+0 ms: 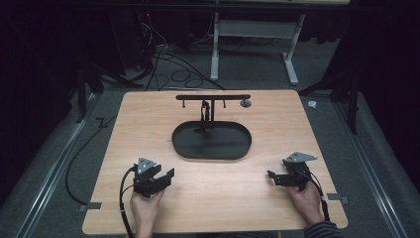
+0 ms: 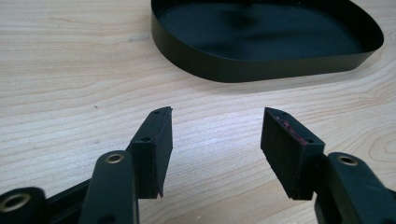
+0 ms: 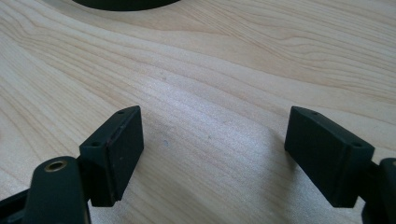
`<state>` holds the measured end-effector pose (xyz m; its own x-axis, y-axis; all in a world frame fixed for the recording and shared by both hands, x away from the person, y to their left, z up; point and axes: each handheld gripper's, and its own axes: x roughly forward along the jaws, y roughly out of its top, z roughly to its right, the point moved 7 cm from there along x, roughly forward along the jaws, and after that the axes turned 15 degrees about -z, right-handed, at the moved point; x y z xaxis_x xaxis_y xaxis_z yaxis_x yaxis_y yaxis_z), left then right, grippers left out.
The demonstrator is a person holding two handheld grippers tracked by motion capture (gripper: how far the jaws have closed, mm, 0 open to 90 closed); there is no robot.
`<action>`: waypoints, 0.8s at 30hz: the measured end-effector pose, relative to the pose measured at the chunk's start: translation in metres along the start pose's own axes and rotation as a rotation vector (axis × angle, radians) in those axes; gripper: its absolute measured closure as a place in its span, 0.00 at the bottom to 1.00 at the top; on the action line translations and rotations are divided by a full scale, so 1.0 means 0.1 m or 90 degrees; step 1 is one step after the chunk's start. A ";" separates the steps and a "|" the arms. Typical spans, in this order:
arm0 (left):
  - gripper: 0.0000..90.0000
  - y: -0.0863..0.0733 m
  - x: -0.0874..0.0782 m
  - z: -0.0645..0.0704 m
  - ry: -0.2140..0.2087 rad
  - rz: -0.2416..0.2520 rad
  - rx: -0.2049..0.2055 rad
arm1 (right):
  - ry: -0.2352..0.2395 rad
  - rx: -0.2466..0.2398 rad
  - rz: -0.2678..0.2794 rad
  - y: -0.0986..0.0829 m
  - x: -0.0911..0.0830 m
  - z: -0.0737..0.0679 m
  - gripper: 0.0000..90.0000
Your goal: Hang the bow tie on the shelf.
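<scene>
Grippers idle near table edge: left gripper [image 1: 167, 177] spread, empty; right gripper [image 1: 271, 176] same. Risk: careless reach clips stand [image 1: 213, 98] crossbar, tips black tray [image 1: 188, 148].

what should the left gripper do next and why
Probably ease the left gripper forward toward the black oval tray. Its jaws stand open and empty over bare table, and in the left gripper view the tray's wall lies just ahead. The right gripper sits open too.
</scene>
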<state>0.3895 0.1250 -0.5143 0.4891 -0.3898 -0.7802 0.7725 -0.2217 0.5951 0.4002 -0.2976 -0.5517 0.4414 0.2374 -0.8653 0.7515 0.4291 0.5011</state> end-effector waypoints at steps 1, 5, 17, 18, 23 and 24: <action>0.49 0.00 0.02 0.00 0.001 -0.001 -0.001 | 0.000 0.000 0.000 0.00 0.00 0.00 0.23; 0.49 -0.02 0.07 0.00 0.002 -0.007 -0.002 | 0.000 0.000 0.000 0.00 0.00 0.00 0.23; 0.49 -0.03 0.18 -0.01 0.025 -0.023 0.011 | 0.000 -0.001 -0.001 0.00 0.00 0.00 0.23; 0.49 -0.03 0.18 -0.01 0.025 -0.023 0.011 | 0.000 0.000 -0.001 0.00 0.00 0.00 0.23; 0.49 -0.02 0.26 -0.02 0.036 -0.025 0.014 | 0.000 0.000 0.000 0.00 0.00 0.00 0.23; 0.49 -0.01 0.27 -0.02 0.037 -0.024 0.014 | 0.000 0.000 0.000 0.00 0.00 0.00 0.23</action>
<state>0.4024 0.1167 -0.5365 0.4823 -0.3289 -0.8119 0.7823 -0.2554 0.5682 0.4002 -0.2977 -0.5517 0.4415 0.2370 -0.8654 0.7514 0.4295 0.5010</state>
